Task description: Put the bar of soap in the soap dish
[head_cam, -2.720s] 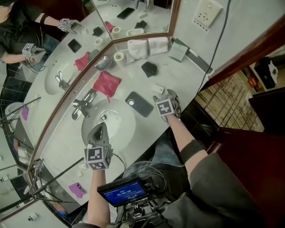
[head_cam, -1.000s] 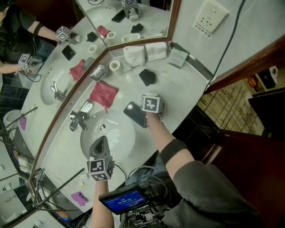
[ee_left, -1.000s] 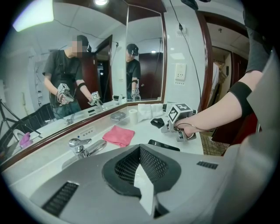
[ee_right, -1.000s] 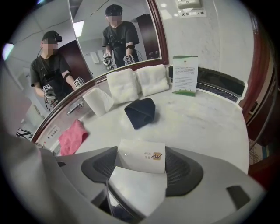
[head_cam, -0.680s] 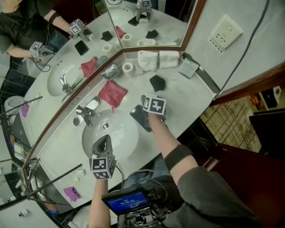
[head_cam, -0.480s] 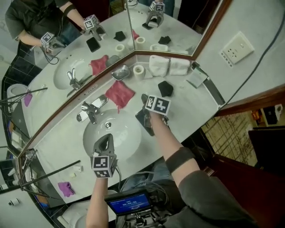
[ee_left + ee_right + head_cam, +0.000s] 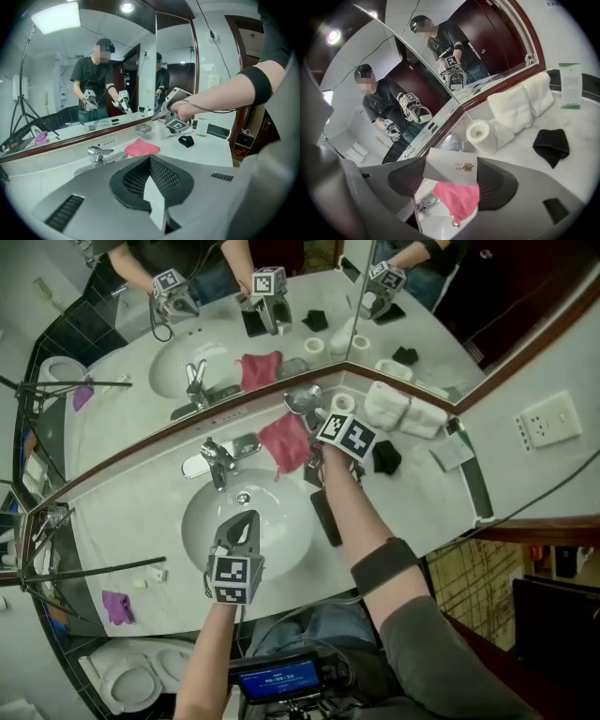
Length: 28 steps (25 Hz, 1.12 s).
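White-wrapped bar of soap (image 7: 451,165) nears the soap dish (image 7: 302,401)
Right gripper (image 7: 326,421), jaws spread wide on the bar, has swung from the counter (image 7: 422,493) front to just short of the metal dish; lowering and release likely remain. Left gripper (image 7: 242,524) stays closed over the sink (image 7: 281,507).

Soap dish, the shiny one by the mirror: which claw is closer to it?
Right. The right claw, gripping the wrapped soap, hovers right beside the soap dish; the left claw hangs shut over the sink, nearer the person.
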Each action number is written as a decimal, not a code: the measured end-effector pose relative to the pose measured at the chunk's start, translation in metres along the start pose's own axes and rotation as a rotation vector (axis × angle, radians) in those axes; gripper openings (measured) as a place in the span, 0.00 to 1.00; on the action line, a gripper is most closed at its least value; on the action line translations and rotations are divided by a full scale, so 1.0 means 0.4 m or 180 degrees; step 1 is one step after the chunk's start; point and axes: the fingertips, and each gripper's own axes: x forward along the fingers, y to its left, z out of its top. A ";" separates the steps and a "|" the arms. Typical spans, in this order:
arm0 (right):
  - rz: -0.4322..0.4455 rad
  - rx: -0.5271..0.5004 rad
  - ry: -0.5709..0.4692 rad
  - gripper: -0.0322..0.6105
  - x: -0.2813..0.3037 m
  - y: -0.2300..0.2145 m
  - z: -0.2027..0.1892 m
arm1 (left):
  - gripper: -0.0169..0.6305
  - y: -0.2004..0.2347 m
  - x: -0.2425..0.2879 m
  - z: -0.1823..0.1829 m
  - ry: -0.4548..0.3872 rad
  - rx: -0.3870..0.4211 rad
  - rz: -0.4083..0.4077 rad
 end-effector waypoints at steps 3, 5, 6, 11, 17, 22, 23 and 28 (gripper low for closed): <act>0.0155 0.0080 -0.0056 0.59 0.042 0.057 0.040 | 0.03 0.005 0.009 -0.005 -0.0003 -0.0044 0.0046; 0.0271 0.0157 -0.0109 0.59 0.071 0.086 0.065 | 0.03 0.013 0.013 -0.013 0.0002 -0.0081 0.0077; 0.0340 0.0196 -0.0142 0.59 0.085 0.099 0.076 | 0.03 0.018 0.013 -0.018 0.0006 -0.0102 0.0096; 0.0633 0.0279 -0.0256 0.60 0.143 0.140 0.106 | 0.03 0.047 0.009 -0.050 0.0047 -0.0187 0.0198; 0.0635 0.0345 -0.0236 0.60 0.181 0.126 0.096 | 0.03 0.069 0.001 -0.069 0.0086 -0.0209 0.0265; 0.0581 0.0384 -0.0206 0.60 0.212 0.111 0.083 | 0.03 0.084 -0.006 -0.075 0.0111 -0.0197 0.0301; 0.0565 0.0379 -0.0206 0.61 0.216 0.108 0.082 | 0.03 0.086 -0.008 -0.075 0.0114 -0.0196 0.0308; 0.0504 0.0417 -0.0166 0.62 0.239 0.094 0.070 | 0.03 0.099 -0.016 -0.082 0.0137 -0.0190 0.0335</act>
